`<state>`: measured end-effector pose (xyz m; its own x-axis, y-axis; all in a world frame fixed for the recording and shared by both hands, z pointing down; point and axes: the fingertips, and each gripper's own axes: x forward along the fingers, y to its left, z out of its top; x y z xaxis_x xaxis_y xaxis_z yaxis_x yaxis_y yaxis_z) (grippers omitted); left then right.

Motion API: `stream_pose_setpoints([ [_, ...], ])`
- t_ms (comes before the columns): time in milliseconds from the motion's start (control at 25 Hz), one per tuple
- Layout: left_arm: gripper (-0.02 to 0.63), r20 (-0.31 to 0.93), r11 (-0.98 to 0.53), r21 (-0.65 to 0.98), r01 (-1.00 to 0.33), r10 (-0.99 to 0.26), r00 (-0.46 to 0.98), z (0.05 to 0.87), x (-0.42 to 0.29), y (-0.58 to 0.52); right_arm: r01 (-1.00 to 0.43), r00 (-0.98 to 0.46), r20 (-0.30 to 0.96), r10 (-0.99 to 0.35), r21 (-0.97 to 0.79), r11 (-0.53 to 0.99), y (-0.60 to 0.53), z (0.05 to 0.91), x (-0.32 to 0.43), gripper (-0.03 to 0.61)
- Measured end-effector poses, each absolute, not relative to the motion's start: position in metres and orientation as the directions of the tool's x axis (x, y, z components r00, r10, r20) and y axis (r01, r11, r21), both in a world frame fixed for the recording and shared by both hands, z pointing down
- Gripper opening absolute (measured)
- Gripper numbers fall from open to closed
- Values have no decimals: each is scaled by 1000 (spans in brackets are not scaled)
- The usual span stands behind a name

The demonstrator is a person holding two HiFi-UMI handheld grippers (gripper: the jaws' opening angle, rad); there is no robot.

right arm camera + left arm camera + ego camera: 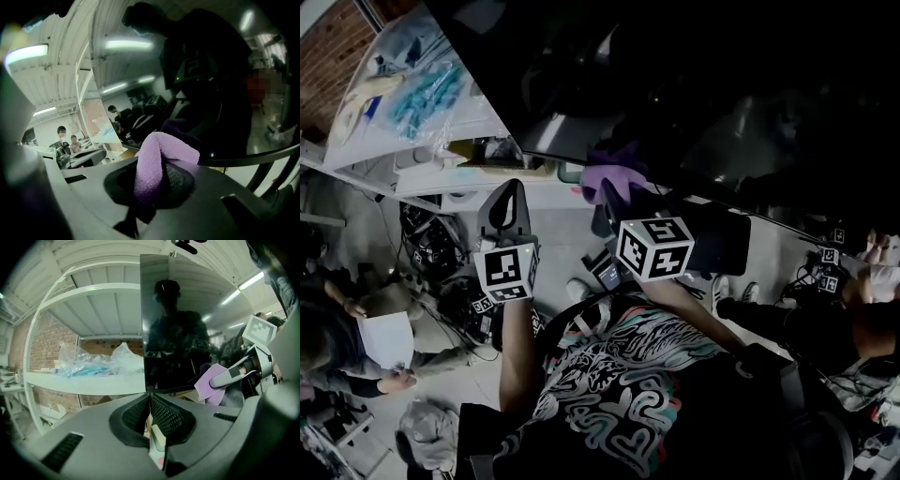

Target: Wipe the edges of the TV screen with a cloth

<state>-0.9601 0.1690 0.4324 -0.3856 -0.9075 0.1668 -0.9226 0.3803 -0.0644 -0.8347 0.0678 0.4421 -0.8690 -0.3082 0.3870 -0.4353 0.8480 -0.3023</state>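
Observation:
The dark TV screen fills the top of the head view, and its lower edge runs just above both grippers. My right gripper is shut on a purple cloth, which it holds up at the screen's lower edge. In the right gripper view the cloth bulges out of the jaws in front of the glossy screen. My left gripper is shut and holds nothing, a little left of the cloth. The left gripper view shows its closed jaws below the screen's left edge, with the cloth to the right.
A white shelf left of the TV holds plastic bags of blue items. Below, a person sits on the floor beside cables and gear. More gear and another person are at the right.

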Motion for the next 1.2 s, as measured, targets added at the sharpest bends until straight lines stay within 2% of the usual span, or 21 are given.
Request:
stream_pose_setpoints([
  [560,20,201,427,-46,-903,-882,-427,445,-983,193,-410,-880,378,-286,-303,860,84,443,-871,67],
  [1200,20,185,482,-25,-876,-859,-478,452,-998,222,-394,-889,371,-269,-316,863,98,444,-903,67],
])
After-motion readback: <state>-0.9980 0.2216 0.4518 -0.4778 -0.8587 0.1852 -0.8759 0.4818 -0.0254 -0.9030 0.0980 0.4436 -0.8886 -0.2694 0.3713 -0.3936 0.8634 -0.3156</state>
